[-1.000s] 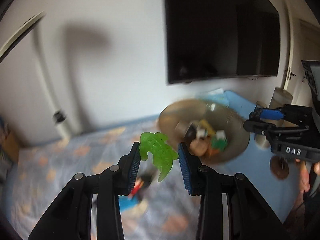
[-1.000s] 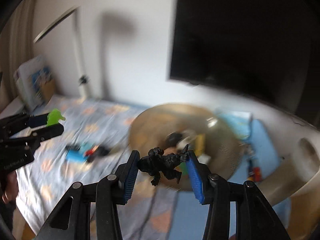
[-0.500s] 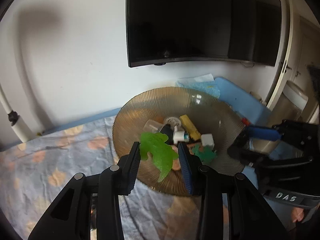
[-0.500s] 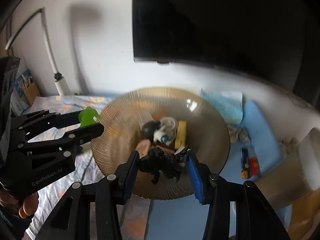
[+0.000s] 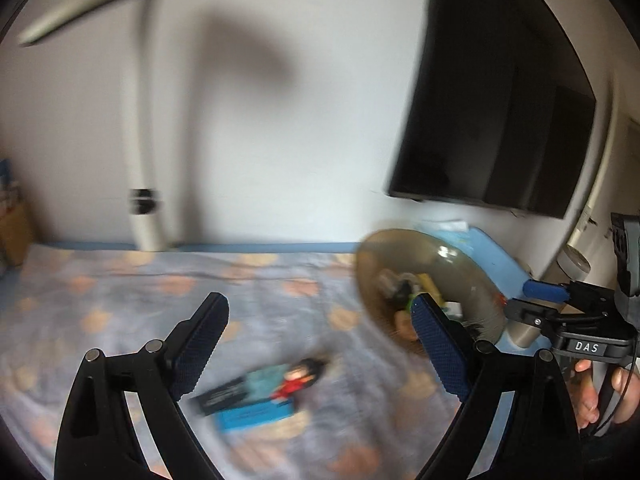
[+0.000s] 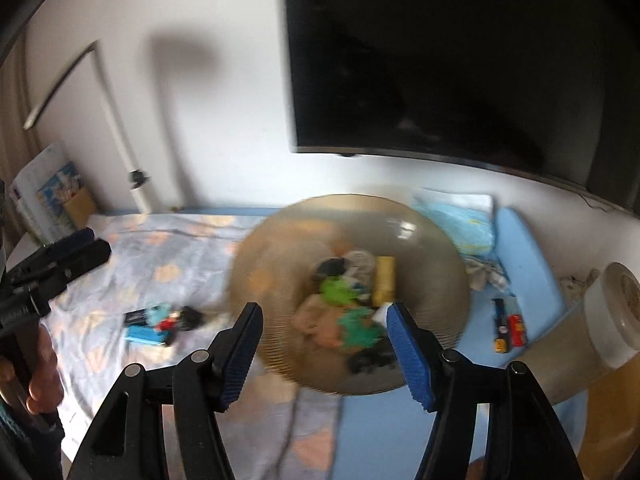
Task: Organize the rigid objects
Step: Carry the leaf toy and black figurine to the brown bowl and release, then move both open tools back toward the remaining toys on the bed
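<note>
My left gripper (image 5: 316, 312) hangs over the patterned sheet (image 5: 120, 300), its jaws opening wide with nothing between them. To its right stands the brown ribbed dish (image 5: 472, 280). My right gripper (image 6: 323, 314) hovers over the dish's (image 6: 272, 248) near side, its jaws opening too. The black figure (image 6: 372, 360) lies loose in the dish just below the right finger, free of the pads. The light green toy (image 6: 336, 292) rests among several small toys in the dish's middle. A blue box with a small red and black figure (image 5: 260, 396) lies on the sheet below the left gripper.
A dark screen (image 6: 440, 80) hangs on the wall behind the dish. A white lamp pole (image 5: 144, 200) stands at the sheet's far edge. Toy cars (image 6: 508, 328) lie on the blue mat, and a translucent jar (image 6: 600, 320) lies at the right. Books (image 6: 44, 196) lean at the far left.
The left gripper opened, left the green toy in the dish and swung left over the sheet. The right gripper opened, and the black figure dropped into the dish.
</note>
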{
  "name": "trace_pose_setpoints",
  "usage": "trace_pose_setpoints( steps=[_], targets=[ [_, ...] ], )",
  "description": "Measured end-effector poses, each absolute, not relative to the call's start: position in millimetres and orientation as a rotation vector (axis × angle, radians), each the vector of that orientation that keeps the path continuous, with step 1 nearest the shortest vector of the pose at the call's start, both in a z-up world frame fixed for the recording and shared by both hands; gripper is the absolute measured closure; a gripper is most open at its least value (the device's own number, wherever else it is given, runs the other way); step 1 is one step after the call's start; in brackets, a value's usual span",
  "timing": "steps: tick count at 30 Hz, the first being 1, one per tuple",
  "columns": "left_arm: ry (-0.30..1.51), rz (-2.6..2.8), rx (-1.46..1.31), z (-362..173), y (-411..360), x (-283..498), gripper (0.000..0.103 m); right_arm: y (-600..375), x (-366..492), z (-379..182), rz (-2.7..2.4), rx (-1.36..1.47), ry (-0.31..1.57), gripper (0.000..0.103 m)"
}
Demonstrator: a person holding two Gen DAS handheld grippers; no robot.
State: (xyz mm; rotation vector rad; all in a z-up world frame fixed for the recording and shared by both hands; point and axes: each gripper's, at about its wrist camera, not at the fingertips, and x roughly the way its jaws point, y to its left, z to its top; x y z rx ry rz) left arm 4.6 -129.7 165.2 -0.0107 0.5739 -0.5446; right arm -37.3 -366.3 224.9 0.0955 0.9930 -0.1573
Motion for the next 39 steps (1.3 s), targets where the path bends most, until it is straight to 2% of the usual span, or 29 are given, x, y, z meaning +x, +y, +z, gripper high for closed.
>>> trace_pose_setpoints(
  steps=[2,4,6,7,10,14,18,31,38,39],
  targets=[
    [0.565,-0.489,-0.024,165,-99,-4,0.011,-346,-38,228,-0.125,0.067,0.987,0.040],
    [0.570,-0.459,-0.033,160,-74,-11,0.011,-323,-41,229,-0.085,0.038,0.980,0.034],
    [0.572,-0.438,-0.028,151,-54,-19,0.011,-299,-45,225,-0.048,0.022,0.972,0.020],
    [0.583,-0.414,-0.025,141,-46,-24,0.011,-289,-48,221,-0.031,0.020,0.966,0.019],
    [0.665,-0.367,-0.034,101,-28,-27,0.011,-259,-59,192,0.021,0.032,0.983,0.019],
    [0.773,-0.306,-0.008,47,-19,-22,0.011,-236,-72,124,0.035,0.108,1.078,0.019],
    [0.798,-0.343,0.005,31,-19,-29,0.011,-234,-79,93,0.041,0.184,1.109,0.019],
    [0.841,-0.361,0.065,23,-28,-27,0.011,-242,-83,87,0.001,0.202,1.090,0.019],
    [0.868,-0.500,0.081,46,-47,-3,0.011,-247,-62,124,0.080,0.385,1.068,0.020],
    [0.881,-0.517,0.082,44,-52,3,0.011,-245,-52,128,0.100,0.399,1.067,0.024]
  ],
)
